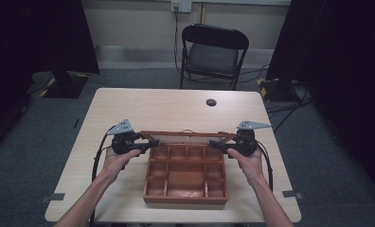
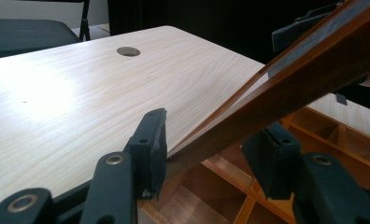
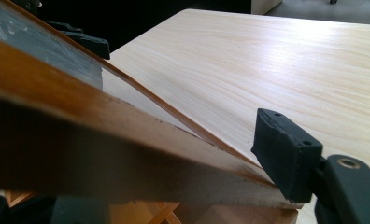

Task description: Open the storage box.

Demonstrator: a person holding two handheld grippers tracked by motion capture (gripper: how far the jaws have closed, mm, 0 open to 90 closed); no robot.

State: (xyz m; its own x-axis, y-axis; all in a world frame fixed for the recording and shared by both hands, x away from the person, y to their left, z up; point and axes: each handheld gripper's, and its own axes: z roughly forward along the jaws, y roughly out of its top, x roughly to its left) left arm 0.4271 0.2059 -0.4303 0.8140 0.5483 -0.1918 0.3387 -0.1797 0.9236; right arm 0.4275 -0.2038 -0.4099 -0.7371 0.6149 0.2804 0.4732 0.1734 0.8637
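Observation:
An open wooden box (image 1: 185, 198) with several empty compartments sits at the near middle of the table. Its glass-paned lid (image 1: 188, 134) is raised at the far side and tilts up off the box. My left gripper (image 1: 150, 144) grips the lid's left end; in the left gripper view the lid frame (image 2: 286, 88) runs between the two pads (image 2: 150, 147), which press on it. My right gripper (image 1: 216, 143) grips the lid's right end. In the right gripper view the frame (image 3: 103, 154) crosses in front, one pad (image 3: 286, 151) lies against it and the other jaw is mostly hidden beneath it.
The light wooden table (image 1: 152, 109) has a round cable hole (image 1: 211, 102) near its far edge. A black folding chair (image 1: 214, 52) stands behind the table. Dark curtains hang on both sides, and cables lie on the floor at the right.

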